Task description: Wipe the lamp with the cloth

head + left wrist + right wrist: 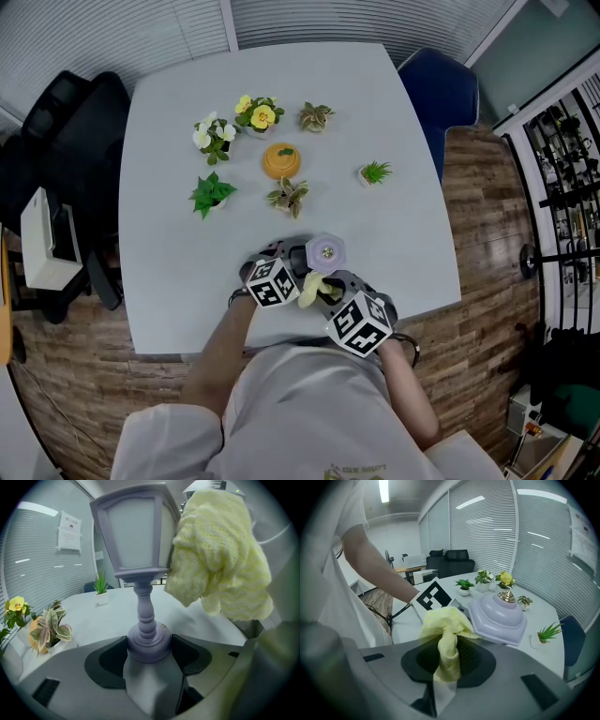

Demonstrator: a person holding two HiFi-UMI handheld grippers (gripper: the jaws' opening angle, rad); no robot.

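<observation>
A lilac lantern-shaped lamp (136,541) stands upright on the white table (169,141), near its front edge. My left gripper (149,654) is shut on the lamp's round base, one dark pad on each side. My right gripper (449,656) is shut on a pale yellow knitted cloth (446,630). In the left gripper view the bunched cloth (220,559) presses against the right side of the lamp's shade. From the head view the lamp (325,251) sits just beyond the cloth (314,289), between the left gripper (298,264) and the right gripper (323,295).
Several small potted plants and an orange pot (281,160) stand in the table's middle, beyond the lamp. One small green plant (375,173) is at the right. A blue chair (442,94) stands at the far right and a black chair (80,122) at the left.
</observation>
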